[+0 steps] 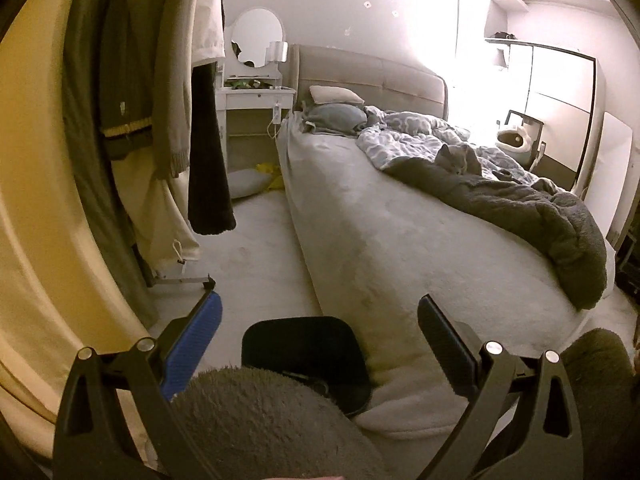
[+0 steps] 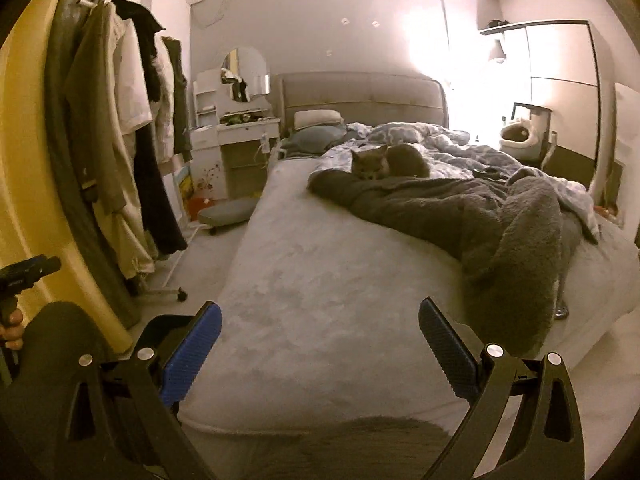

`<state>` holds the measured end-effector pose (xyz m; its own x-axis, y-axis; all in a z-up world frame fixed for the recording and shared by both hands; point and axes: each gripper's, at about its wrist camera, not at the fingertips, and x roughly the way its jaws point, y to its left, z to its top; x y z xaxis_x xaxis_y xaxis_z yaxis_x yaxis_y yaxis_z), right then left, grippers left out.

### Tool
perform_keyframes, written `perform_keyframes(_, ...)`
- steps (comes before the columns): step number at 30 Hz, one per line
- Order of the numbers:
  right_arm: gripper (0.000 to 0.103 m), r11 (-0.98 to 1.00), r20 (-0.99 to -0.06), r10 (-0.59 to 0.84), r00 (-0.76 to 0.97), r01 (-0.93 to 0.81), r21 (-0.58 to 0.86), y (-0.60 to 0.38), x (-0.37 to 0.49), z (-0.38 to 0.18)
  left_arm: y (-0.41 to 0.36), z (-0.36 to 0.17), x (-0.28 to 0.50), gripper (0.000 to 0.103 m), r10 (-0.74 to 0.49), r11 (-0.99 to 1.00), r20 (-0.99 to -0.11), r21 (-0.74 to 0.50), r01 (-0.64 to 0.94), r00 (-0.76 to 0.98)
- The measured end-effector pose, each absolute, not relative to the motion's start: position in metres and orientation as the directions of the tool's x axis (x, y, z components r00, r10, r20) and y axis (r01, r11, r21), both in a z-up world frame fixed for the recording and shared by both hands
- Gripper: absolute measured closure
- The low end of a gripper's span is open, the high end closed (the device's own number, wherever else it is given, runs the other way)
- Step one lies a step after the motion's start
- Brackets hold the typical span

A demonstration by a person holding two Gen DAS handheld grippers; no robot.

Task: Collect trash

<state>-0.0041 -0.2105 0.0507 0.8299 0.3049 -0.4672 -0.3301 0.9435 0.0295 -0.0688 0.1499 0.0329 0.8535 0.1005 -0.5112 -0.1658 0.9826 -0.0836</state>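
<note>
Both my tongs gape released: left gripper [image 1: 320, 320] above a black bin [image 1: 306, 356] at bottom centre, mouth upward; right gripper [image 2: 320, 320] over the bed [image 2: 320, 280].

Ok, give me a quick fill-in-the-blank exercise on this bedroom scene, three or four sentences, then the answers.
1. The animal lying on the bed is a ____.
2. The left gripper and the right gripper both have their jaws ____.
3. The mirror above the white dressing table is ____ in shape.
4. The clothes hang to the ____ of the bed.

Answers: cat; open; oval; left
</note>
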Motion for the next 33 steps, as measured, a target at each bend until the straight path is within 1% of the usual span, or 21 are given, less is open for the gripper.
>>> perform_keyframes(4, 0.003, 0.937, -0.470, 0.315, 0.825, -0.350, 0.012, -0.207, -0.007, 0.051, 0.145, 0.033, -0.068, 0.003, 0.104, 0.985, -0.508, -0.065, -0.159, 0.855)
perform_keyframes(33, 0.003, 0.938, -0.478, 0.326, 0.816, -0.344, 0.052, -0.212, -0.003, 0.049, 0.138, 0.032, -0.069, 0.003, 0.106, 0.988, -0.510, -0.041, -0.147, 0.854)
